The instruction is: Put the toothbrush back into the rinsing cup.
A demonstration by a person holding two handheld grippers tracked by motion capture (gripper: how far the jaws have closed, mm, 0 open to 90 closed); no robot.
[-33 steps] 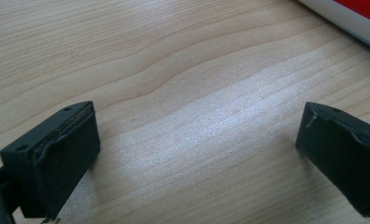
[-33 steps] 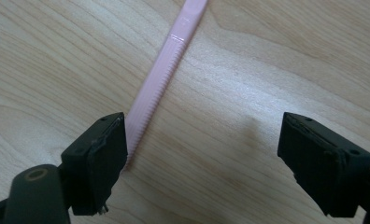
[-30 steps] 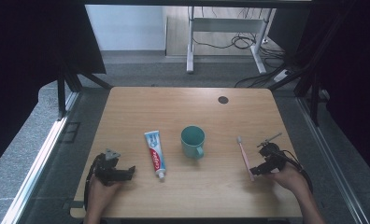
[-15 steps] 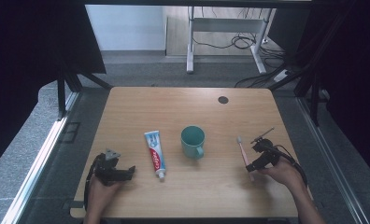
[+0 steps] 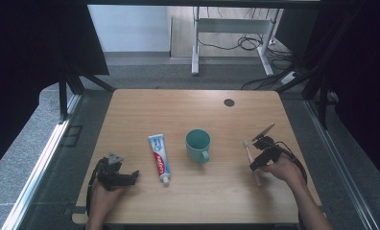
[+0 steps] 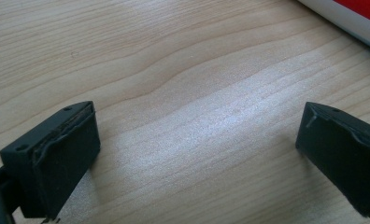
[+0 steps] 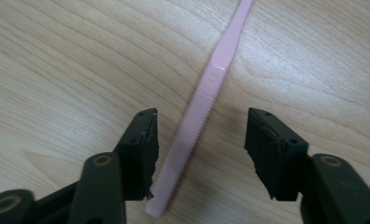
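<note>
A pink toothbrush (image 5: 250, 155) lies on the wooden table (image 5: 178, 110) at the right. My right gripper (image 5: 255, 163) is lowered over its handle. In the right gripper view the handle (image 7: 206, 93) runs up between the two jaws, which have just been closing; a gap remains on each side, so my right gripper (image 7: 202, 130) is open. A teal mug (image 5: 198, 144) stands upright mid-table, with a white, blue and red toothpaste tube (image 5: 158, 158) to its left. My left gripper (image 5: 130, 175) rests near the front left edge, and in its own view stands open (image 6: 199, 126) over bare wood.
A small dark round disc (image 5: 229, 102) sits near the table's far edge. A corner of the toothpaste tube (image 6: 351, 14) shows in the left gripper view. Beyond the table stand a desk frame (image 5: 226, 28) and floor cables (image 5: 248, 43). Dark curtains flank both sides.
My right hand has shifted left toward the toothbrush, and its jaws have narrowed around the handle. The left hand, mug and tube have stayed put.
</note>
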